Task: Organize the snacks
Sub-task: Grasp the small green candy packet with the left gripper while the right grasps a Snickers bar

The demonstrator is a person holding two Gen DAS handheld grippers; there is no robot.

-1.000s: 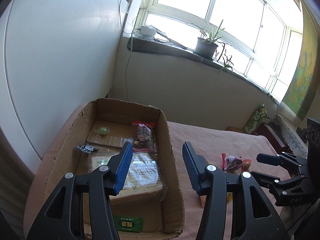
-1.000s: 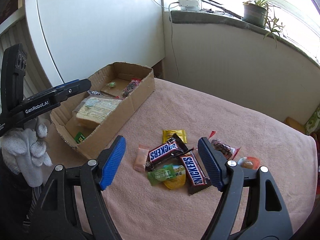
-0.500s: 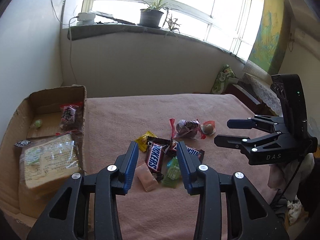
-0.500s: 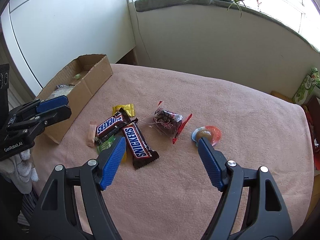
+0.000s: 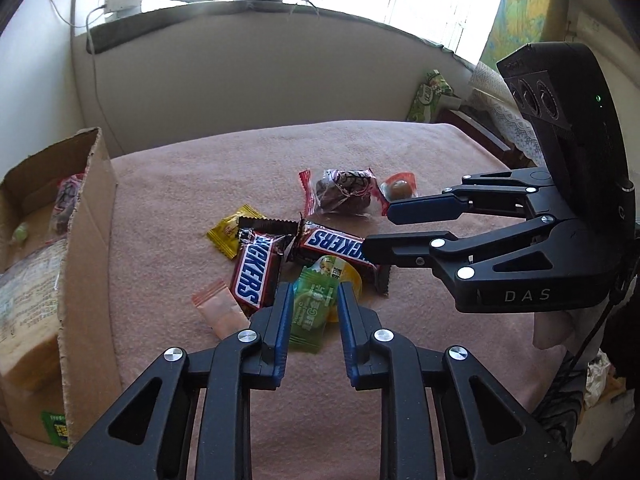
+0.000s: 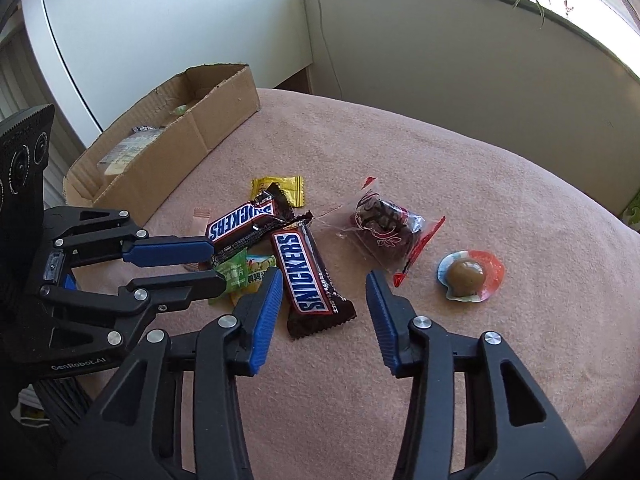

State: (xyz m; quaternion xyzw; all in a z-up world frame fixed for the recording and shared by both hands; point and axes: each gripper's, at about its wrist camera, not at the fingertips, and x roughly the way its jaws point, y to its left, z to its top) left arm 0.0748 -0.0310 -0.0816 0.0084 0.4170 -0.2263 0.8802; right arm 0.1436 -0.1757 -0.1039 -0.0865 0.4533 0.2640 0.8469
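On pink cloth (image 6: 400, 160), glossy brown Snickers bars (image 6: 306, 276)

A: Where is there free room?

B: In the right wrist view, bare pink cloth (image 6: 460, 168) from twelve to three o'clock of the snack pile (image 6: 280, 248).

A: Obstacles?

B: The cardboard box (image 6: 192, 128) at ten o'clock, and the left gripper (image 6: 218, 266) reaching in at nine.
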